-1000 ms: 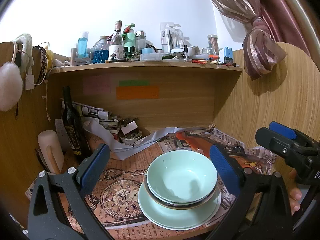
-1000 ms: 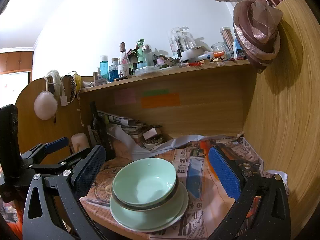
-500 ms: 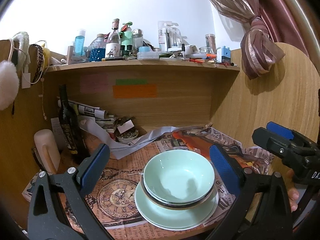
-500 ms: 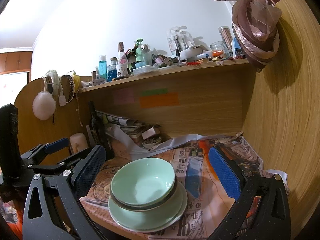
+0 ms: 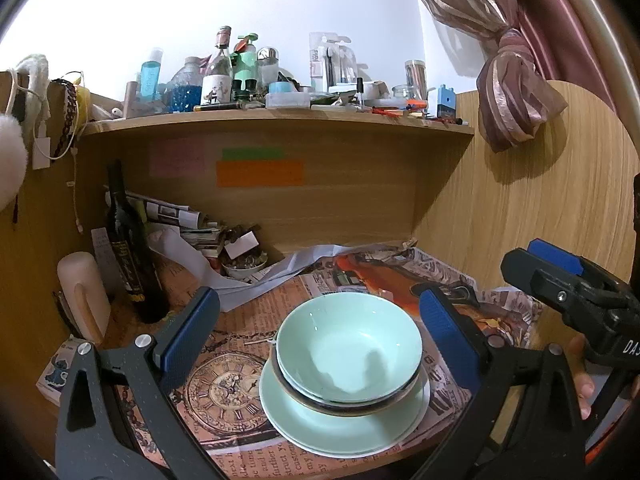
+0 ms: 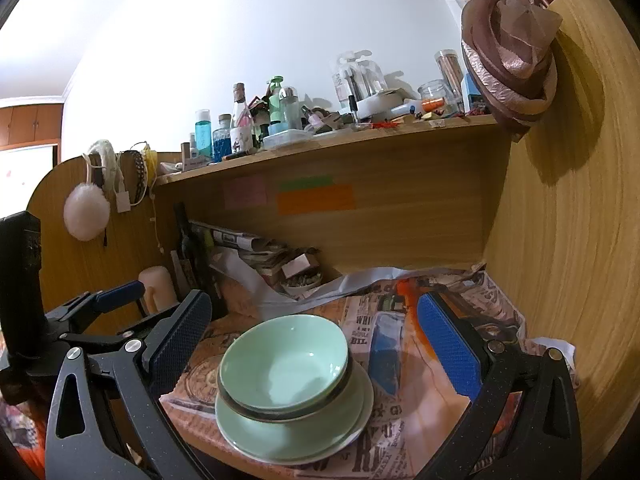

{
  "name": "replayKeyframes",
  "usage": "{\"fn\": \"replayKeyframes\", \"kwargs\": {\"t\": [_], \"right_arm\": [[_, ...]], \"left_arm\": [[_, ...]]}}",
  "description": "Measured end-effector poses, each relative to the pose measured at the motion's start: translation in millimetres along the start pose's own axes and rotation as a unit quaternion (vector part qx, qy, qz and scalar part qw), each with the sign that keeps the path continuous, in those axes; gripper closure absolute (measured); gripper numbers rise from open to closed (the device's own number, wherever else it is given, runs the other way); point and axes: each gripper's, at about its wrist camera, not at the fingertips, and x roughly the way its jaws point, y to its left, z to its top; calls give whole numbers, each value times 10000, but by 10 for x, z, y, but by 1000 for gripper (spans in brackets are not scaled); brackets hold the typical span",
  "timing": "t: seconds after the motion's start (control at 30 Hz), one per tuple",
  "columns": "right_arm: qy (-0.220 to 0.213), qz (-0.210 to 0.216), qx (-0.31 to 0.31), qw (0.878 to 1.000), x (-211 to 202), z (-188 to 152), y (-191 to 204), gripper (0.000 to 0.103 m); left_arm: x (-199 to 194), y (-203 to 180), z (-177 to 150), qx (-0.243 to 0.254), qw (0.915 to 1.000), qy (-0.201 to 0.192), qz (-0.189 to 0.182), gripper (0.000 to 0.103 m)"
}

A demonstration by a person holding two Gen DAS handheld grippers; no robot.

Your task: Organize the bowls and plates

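Newspaper-covered desk is bearing nested green bowls on stacked plates, while left gripper and right gripper are hovering near, both spread.

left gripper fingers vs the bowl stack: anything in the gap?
No. In the left wrist view the left gripper is open, its fingers flanking the green bowl on the plate; only newspaper lies between.

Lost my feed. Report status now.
Left claw open, empty. Right claw open, empty. Green bowls nested on plates at the desk's front edge. Nothing between claws and stack.
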Motion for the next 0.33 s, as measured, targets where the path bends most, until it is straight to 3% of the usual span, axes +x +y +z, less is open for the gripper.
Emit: {"fn": "replayKeyframes", "kwargs": {"t": [0.33], "right_arm": [[106,5,25,9999,73,-10,8,0]], "left_arm": [[-8,9,-4,-67,9998,-115,140,1]]}}
